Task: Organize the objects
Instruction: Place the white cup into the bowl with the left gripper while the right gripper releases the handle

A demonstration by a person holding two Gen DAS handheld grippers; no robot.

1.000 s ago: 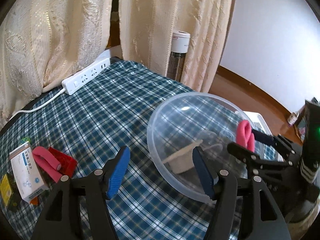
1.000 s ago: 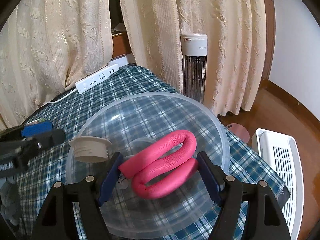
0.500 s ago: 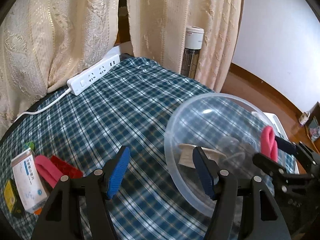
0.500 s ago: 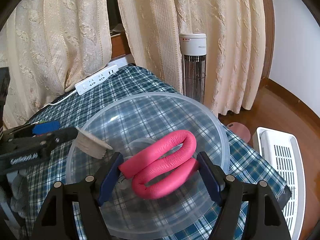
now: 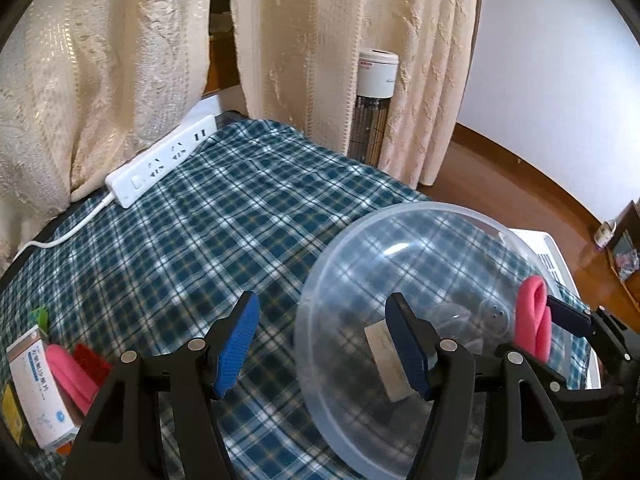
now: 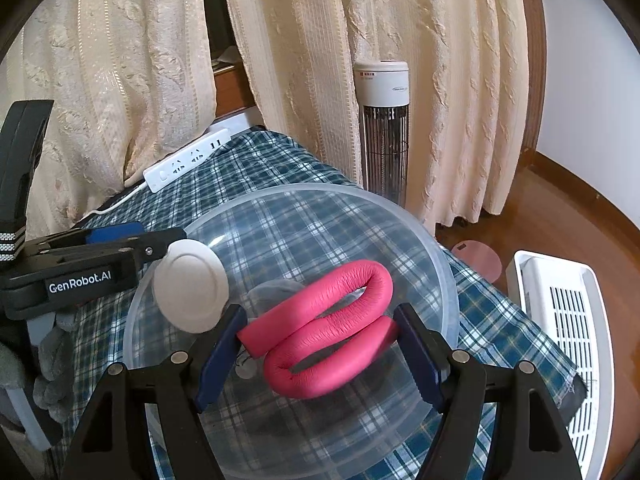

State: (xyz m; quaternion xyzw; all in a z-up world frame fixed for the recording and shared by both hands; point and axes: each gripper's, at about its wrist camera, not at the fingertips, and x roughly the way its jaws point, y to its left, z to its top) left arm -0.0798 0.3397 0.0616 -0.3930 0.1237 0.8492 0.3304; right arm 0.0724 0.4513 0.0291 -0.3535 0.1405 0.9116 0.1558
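A clear plastic bowl (image 6: pixel 424 232) stands on the plaid cloth; it also shows in the left wrist view (image 5: pixel 360 256). My right gripper (image 6: pixel 320 344) is shut on a bent pink foam tube (image 6: pixel 332 320) and holds it over the bowl. A white round lid (image 6: pixel 190 286) is tilted in mid-air just inside the bowl's left rim, beside my left gripper's finger (image 6: pixel 120 236); through the bowl wall it also shows in the left wrist view (image 5: pixel 384 356). My left gripper (image 5: pixel 324 340) is open, its right finger against the bowl's outside.
A white power strip (image 5: pixel 160 168) lies at the table's back edge by the curtains. A medicine box (image 5: pixel 38 392), another pink tube (image 5: pixel 70 376) and a red piece (image 5: pixel 92 362) lie at the left. A tower heater (image 6: pixel 382 128) and a white appliance (image 6: pixel 560 344) stand on the floor.
The white lid has tipped from flat to on edge and sunk toward the bowl. My left gripper has drawn back to the left. The right gripper holds still with the pink tube.
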